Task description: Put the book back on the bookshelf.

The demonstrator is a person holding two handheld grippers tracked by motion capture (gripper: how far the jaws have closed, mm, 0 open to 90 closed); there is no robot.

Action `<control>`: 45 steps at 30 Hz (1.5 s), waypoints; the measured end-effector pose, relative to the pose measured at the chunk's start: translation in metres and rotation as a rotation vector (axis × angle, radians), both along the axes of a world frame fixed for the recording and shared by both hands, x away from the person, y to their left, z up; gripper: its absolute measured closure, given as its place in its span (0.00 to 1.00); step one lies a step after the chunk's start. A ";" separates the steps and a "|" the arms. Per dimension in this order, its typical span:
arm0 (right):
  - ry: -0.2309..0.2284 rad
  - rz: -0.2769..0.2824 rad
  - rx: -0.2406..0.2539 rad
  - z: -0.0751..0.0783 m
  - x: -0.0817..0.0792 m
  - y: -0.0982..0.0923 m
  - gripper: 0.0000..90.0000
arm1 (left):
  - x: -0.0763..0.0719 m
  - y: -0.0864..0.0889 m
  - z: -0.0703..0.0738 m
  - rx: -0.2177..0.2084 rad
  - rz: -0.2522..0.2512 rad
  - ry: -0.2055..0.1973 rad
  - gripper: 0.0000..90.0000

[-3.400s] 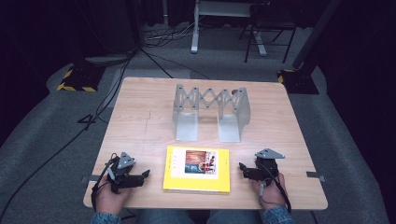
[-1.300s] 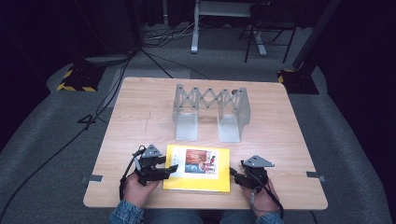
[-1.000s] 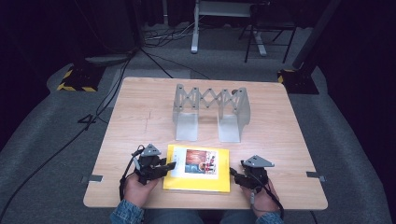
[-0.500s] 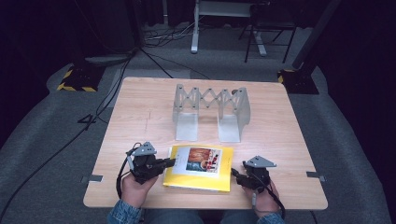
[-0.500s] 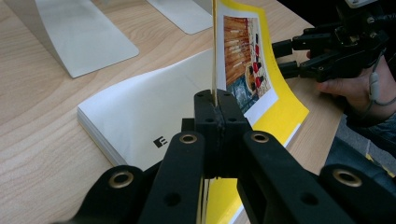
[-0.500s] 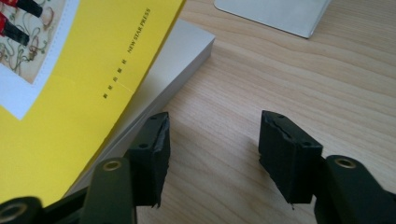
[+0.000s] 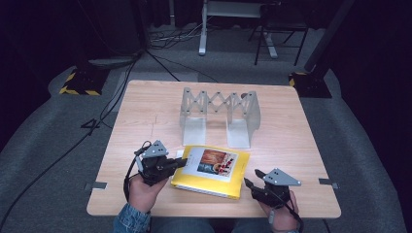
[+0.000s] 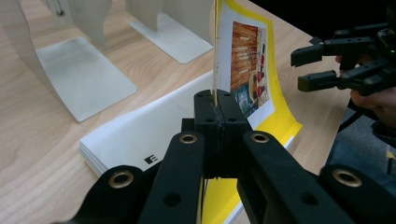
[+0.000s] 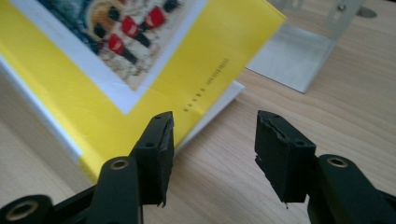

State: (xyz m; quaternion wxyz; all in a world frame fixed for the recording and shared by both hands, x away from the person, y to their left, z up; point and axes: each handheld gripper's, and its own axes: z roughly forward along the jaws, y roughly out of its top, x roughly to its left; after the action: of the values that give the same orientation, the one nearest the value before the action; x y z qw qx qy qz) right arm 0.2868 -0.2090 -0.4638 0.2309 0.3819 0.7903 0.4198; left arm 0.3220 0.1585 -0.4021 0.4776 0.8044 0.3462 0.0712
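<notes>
One book cover (image 8: 243,56) newly lifted

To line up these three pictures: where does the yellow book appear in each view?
High view: the yellow book lies at the table's near edge, between the two hands.
Left gripper view: its cover stands lifted at centre, pinched by the left hand-held gripper.
Right gripper view: it covers the upper left.
Shared landmark: the metal bookend rack behind the book.

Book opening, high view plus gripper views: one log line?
left gripper: shut on book cover, lifted | right gripper: open, beside book | bookend rack: untouched
</notes>
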 end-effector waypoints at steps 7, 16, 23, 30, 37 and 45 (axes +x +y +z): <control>-0.031 0.060 -0.061 0.004 -0.011 0.019 0.45 | -0.002 -0.005 0.011 -0.006 -0.029 0.003 0.99; -0.067 0.153 -0.103 0.007 -0.021 0.040 0.42 | -0.015 -0.004 0.028 -0.003 -0.050 -0.014 0.99; -0.095 0.211 -0.095 0.017 -0.028 0.048 0.35 | -0.025 -0.003 0.042 -0.006 -0.049 -0.036 0.99; -0.118 0.245 -0.161 0.012 -0.027 0.062 0.26 | -0.018 0.001 0.036 -0.043 -0.048 0.006 0.99; -0.122 0.263 -0.265 0.000 -0.019 0.081 0.24 | -0.013 0.006 0.033 -0.061 -0.038 0.027 0.99; -0.189 0.231 -0.399 -0.016 -0.014 0.100 0.24 | -0.010 0.004 0.028 -0.052 -0.035 0.047 0.99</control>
State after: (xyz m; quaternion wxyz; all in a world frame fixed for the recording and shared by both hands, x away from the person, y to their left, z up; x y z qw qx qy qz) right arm 0.2730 -0.1093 -0.4798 0.3254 0.1950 0.8707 0.3129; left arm 0.3123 0.1621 -0.3743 0.4912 0.7991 0.3449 0.0351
